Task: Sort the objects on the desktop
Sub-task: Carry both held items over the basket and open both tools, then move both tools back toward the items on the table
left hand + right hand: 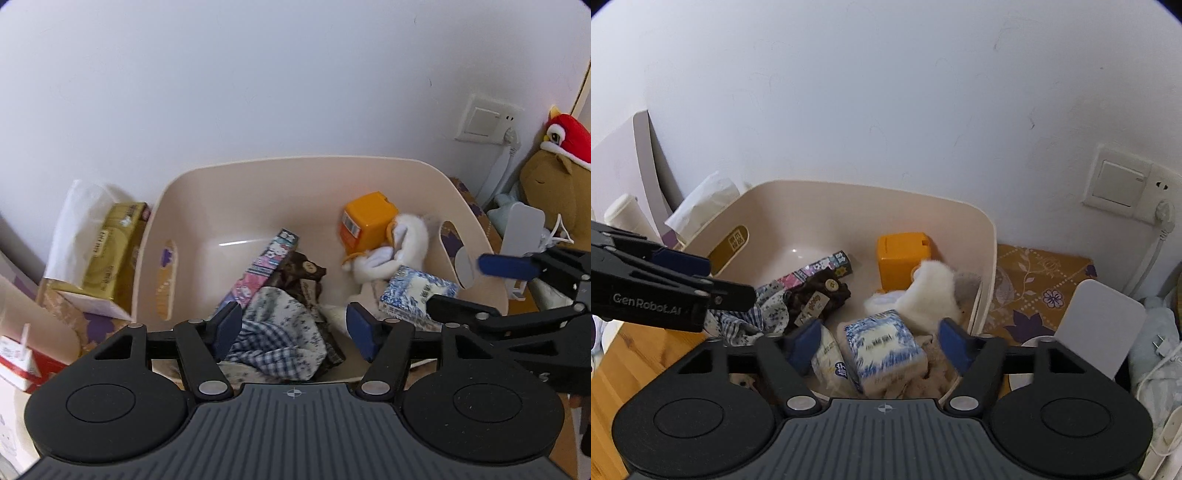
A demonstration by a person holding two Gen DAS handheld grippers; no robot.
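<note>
A cream plastic bin [295, 160] [886, 192] stands against the wall. In it lie an orange box [369, 218] [903, 258], a white plush toy [399, 243] [931, 291], a blue-and-white tissue pack [417, 291] [886, 343], a pink cartoon-print box [266, 266] [816, 269], a brown buttoned pouch [303, 277] [820, 295] and checked and floral cloth [284, 332] [750, 317]. My left gripper [295, 328] [713, 277] hangs open over the cloth. My right gripper [880, 343] [476, 284] is open above the tissue pack, pads clear of it.
A gold tissue box [107, 251] stands left of the bin, with a red-and-white carton [22, 362] nearer. To the right are a patterned mat [1034, 284], a white panel [1100, 325], a brown plush with a red hat [554, 170] and a wall switch with a plugged cable [1123, 184].
</note>
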